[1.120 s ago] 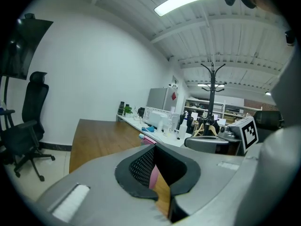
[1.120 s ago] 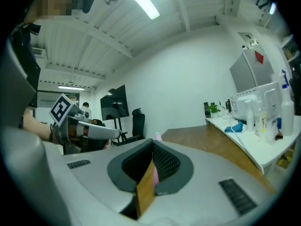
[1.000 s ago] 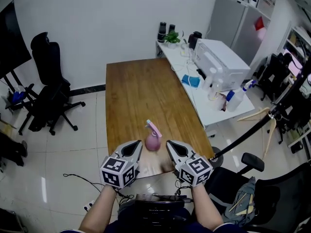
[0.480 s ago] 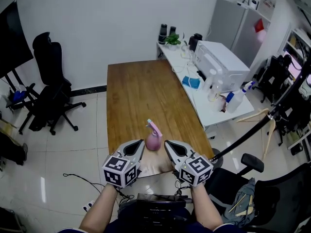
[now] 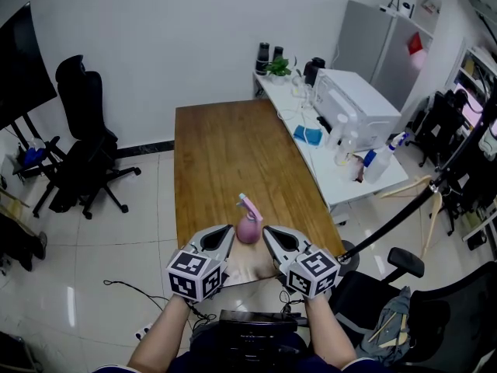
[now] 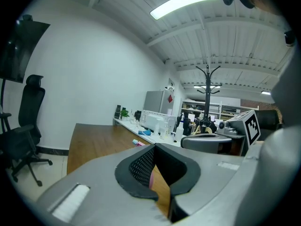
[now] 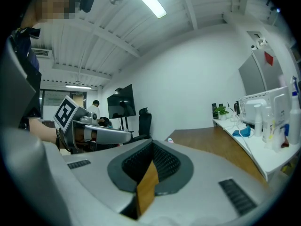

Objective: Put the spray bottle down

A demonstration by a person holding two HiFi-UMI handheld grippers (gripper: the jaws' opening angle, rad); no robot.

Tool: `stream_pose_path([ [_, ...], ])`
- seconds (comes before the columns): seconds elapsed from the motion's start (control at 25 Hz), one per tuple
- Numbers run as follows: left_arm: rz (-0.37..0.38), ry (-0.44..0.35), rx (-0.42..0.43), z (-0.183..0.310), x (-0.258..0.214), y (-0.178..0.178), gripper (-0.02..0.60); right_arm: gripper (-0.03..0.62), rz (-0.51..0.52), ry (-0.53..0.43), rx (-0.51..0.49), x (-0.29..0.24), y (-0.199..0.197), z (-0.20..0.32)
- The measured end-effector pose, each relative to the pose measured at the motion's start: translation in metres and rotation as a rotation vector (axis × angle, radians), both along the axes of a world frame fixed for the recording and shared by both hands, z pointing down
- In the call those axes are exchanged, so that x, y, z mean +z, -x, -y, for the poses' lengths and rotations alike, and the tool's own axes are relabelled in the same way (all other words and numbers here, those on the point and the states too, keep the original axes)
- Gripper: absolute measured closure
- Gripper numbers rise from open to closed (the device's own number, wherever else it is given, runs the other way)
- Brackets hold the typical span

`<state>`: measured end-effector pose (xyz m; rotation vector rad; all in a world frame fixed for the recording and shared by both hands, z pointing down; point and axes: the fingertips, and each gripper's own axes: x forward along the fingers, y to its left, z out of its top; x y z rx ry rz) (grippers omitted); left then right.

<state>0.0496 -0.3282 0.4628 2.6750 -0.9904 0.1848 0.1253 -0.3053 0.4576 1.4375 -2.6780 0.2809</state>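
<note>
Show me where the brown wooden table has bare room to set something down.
The brown wooden table is bare from the pink plastic spray bottle to its far end. The near end is crowded: the bottle stands between the left hand-held gripper and the right hand-held gripper. The white side table at right is cluttered.

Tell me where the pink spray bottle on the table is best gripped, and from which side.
Probably the narrow neck of the spray bottle, just under the trigger head, coming in level from the near side. It stands upright on the table. Its round body bulges below and the head flares above, so a grip there should not slip up or down.
</note>
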Motion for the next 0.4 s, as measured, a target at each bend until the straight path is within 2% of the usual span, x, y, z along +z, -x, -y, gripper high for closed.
stream_pose_path([
  [0.4,0.005,-0.006,0.007,-0.0038,-0.0037,0.0036,0.575,0.591,0.002,0.008,-0.013,-0.0002,0.0084,-0.0022],
])
